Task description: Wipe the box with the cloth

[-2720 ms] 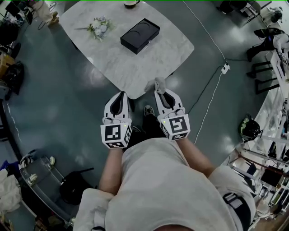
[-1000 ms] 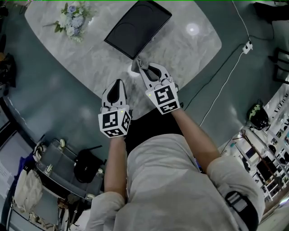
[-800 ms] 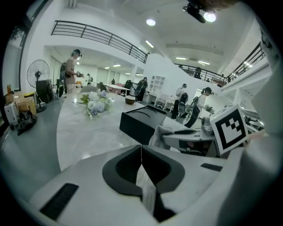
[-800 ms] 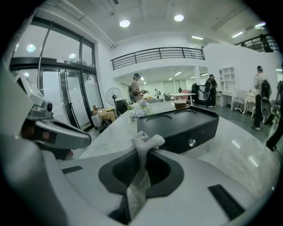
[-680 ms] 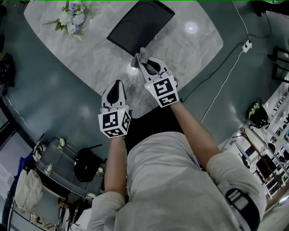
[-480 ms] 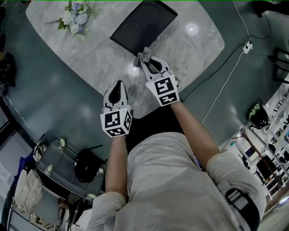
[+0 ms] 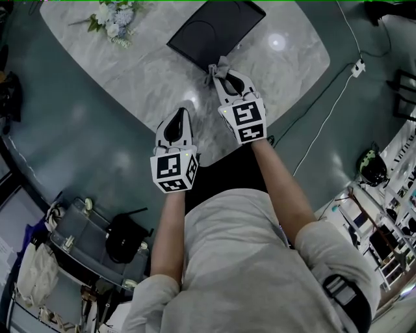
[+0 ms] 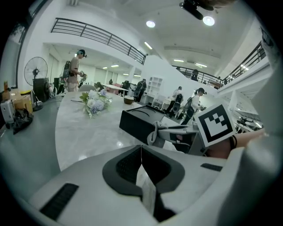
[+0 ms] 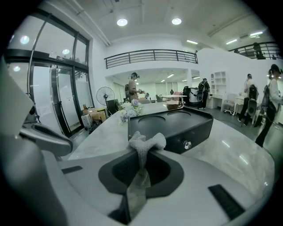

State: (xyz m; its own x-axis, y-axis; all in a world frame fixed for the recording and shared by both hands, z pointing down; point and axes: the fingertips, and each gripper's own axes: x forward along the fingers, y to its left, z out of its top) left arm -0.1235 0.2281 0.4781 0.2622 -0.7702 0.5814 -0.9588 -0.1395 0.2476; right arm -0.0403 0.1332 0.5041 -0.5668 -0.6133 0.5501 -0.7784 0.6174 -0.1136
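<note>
**Black box [image 7: 218,29] on a marble counter [image 7: 149,75], with a cloth-bearing gripper at its near corner.**

Well to the left of the box, a small bunch of flowers [image 7: 116,14] lies on the counter. Also left of the box, nearer the person, the left gripper [image 7: 180,112] is held over the counter's near edge, well apart from the box. Its jaws are pressed together with nothing between them. At the box's near corner, the right gripper [image 7: 221,73] is clamped on a grey cloth [image 7: 220,65]. The cloth's bunched end sticks out past the jaw tips right at that corner; whether it touches the box cannot be told. The box lies flat, with two round recesses in its top. Right of the box, off the counter, a white cable [image 7: 325,123] runs over the floor [image 7: 65,149] to a power strip [image 7: 358,66].
</note>
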